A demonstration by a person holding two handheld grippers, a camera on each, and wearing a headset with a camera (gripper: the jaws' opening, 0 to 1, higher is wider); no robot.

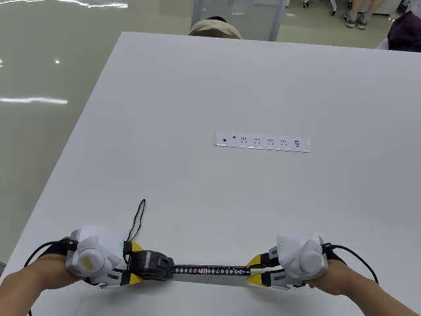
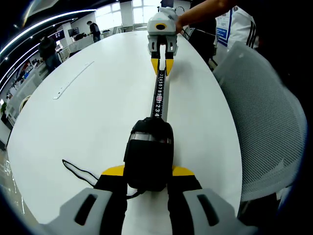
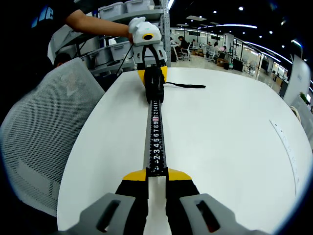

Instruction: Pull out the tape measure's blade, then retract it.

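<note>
— Well, what sits between those two sets of fingers at the near edge of the bench?

— A tape measure [image 1: 152, 264], drawn out. The left gripper [image 1: 135, 266] has its yellow-tipped fingers [image 2: 113, 171] closed on the black case [image 2: 149, 152], one finger on each flank. The case rests on the white table [image 1: 197, 92].

— And the other gripper?

— The right gripper [image 1: 256, 268] has its fingers pinched together on the free end of the blade [image 1: 210, 270]. The blade runs straight from the mouth of the case to those fingers. It lies flat on the tabletop, black with pale figures facing up and one mark in red partway along. The two grippers point at each other, fingertips toward fingertips, with the pulled-out length between them. A hand of the person holds each one from behind.

— Anything past the fingers?

— A thin black strap [image 1: 137, 220] comes off the case just beside the left fingers and trails in a narrow loop toward the middle of the table. Farther out, well apart from both sets of fingers, a white power strip [image 1: 262, 142] lies flat across the tabletop. Beyond the table's far edge is a pale, glossy floor [image 1: 52, 79].
</note>
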